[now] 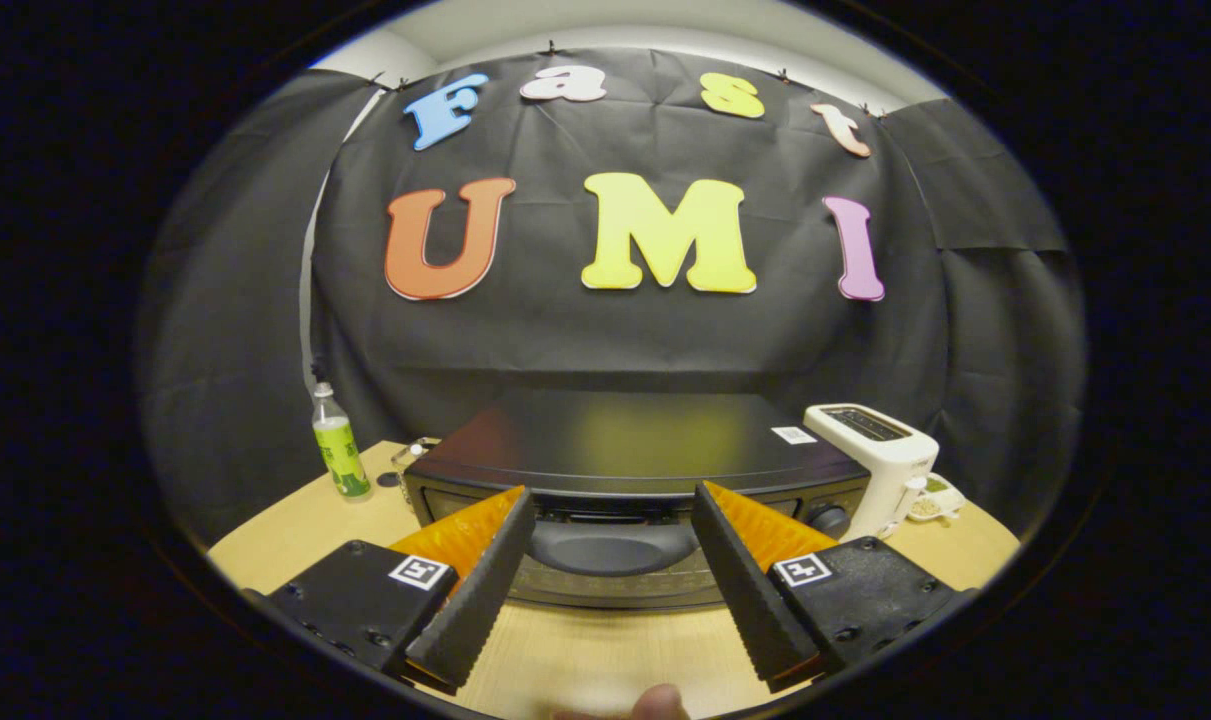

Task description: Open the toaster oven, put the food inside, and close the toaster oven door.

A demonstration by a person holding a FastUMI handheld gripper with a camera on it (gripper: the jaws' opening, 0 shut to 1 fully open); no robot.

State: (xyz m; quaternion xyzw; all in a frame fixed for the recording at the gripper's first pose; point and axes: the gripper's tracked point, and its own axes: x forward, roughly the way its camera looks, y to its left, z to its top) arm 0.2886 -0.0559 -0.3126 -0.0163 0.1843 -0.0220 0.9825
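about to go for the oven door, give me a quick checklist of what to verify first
1. Tongs open: ok, the fingers stand wide apart with nothing between them.
2. Toaster oven door shut and waiting to be opened: ok, the front looks closed.
3. Door handle lined up: ok, it sits just ahead, centred in the gap between the fingers.
4. Path over the wooden table to the handle: ok, bare wood ahead of the fingers.
5. Neighbours out of the way: ok, the green bottle and the white toaster stand off to either side of the oven.
6. Food ready to load: cannot tell.
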